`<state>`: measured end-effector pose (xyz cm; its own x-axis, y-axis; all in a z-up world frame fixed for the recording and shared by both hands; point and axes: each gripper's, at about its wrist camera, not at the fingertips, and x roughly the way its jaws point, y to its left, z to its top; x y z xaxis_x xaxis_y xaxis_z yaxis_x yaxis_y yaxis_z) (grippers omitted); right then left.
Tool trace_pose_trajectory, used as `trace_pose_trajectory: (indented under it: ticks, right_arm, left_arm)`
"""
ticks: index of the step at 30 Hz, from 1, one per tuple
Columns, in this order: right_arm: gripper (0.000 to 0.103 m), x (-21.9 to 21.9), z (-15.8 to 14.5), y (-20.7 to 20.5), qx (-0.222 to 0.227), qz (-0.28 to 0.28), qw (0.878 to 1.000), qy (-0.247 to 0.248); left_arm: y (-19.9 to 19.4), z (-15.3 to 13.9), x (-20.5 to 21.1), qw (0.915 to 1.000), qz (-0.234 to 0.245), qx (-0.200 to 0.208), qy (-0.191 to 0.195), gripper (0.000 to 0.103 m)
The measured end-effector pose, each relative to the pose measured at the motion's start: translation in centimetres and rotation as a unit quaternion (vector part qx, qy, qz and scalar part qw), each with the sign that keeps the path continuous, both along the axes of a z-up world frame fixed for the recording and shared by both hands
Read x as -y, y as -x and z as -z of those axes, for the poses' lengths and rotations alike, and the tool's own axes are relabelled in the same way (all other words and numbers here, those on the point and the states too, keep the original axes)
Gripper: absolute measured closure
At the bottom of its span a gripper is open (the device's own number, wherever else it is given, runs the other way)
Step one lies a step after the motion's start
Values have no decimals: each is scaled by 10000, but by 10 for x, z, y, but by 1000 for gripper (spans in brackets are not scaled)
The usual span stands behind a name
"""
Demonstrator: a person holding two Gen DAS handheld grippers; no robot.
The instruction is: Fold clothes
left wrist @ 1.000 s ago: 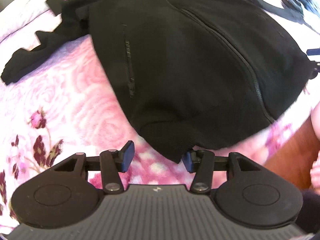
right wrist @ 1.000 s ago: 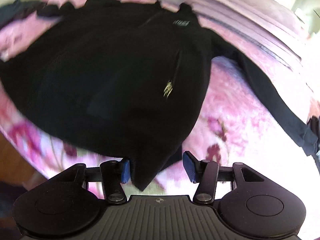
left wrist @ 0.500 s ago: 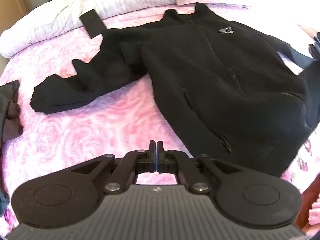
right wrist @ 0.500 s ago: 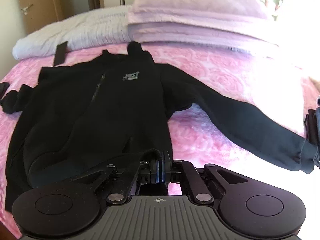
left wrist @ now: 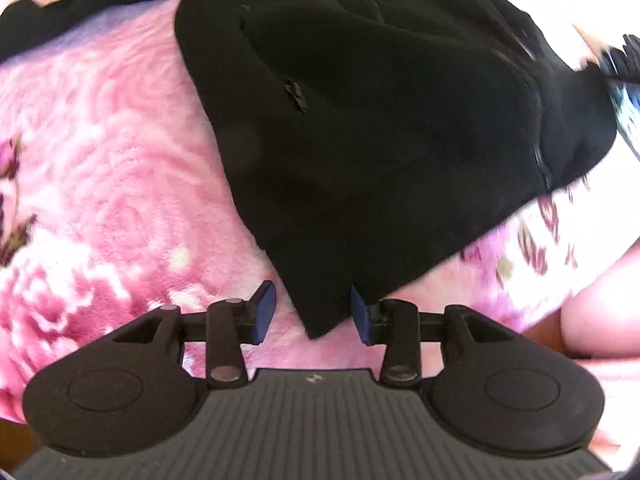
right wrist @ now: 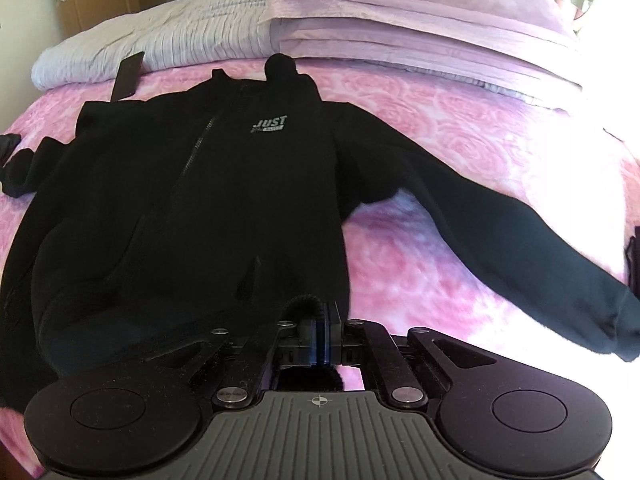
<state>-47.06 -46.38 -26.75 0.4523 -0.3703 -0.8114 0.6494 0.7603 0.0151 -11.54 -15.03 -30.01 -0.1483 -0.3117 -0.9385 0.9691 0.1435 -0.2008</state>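
My left gripper (left wrist: 312, 314) stands with its jaws spread; they have just been opening. The bottom corner of the black jacket (left wrist: 380, 120) lies in the gap between them, its tip close to my right-hand blue pad (left wrist: 362, 316), yet neither pad presses on it. The other blue pad sits a little clear of the cloth on the far side of the corner. Beyond the jaws the jacket's body fans upward and outward, with a small zip pull (left wrist: 296, 96) up ahead and the front zip running down toward the hem on the right. Under and to the left of the jaws spreads the pink rose-patterned bedspread (left wrist: 112, 184).

My right gripper (right wrist: 322, 340) has its jaws pressed together on a fold of the jacket's hem, a curl of black fleece (right wrist: 302, 304) bulging up just beyond the pads. Ahead of them the jacket lies flat, front side up, zip closed, with the "JUST" logo (right wrist: 271, 124) on the chest farther ahead. One sleeve (right wrist: 500, 240) stretches out to the right of my jaws, its cuff ending at the far right; the other sleeve lies bunched at the far left. Past the collar, a black rectangular object (right wrist: 128, 74) leans at the edge of a grey-white quilt (right wrist: 160, 48), and folded lilac blankets (right wrist: 420, 28) are stacked to the right of it.
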Motion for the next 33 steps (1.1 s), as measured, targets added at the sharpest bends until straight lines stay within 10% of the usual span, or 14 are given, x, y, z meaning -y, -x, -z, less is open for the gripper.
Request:
trace_pose_trajectory:
  ticks: [5,8,9,15,16,17,18,24,33]
  right_arm:
    - [95,-27,15,32,-94,8,9998,-177]
    - [36,-50,26,48,-191,34,9995,-251]
    - [33,-55,31,52,-193,44,9994,-290]
    - [39,-70,61,41,-535,-492,9972,-175]
    - [53,-71,61,37,-585,-655,9961,-78]
    - [94,-70,57,34,-618,-748,9953,-54]
    - [97,-68,51,33,-673,-720,9951,22]
    - [100,-83,-18,57,-1088,-315,9899,855]
    - [92,-110,40,59,-1474,-366,9880,268]
  left_arm:
    - [-6,-13,3,9999,71,-102,51,100]
    - [-16,-32,0,9995,180,-163,190,100]
    - [-18,-39,-1,9992,275,-167,226,100]
    - [-27,-63,4,9980,484,-258,301,101]
    - [-27,-68,7,9978,523,-257,329,101]
    - [-30,-70,14,9976,555,-255,340,101]
    - [-32,-77,13,9974,575,-236,351,101]
    - [-42,-94,-17,9983,538,-173,109,101]
    - [-33,-22,-29,9986,298,-19,-439,100]
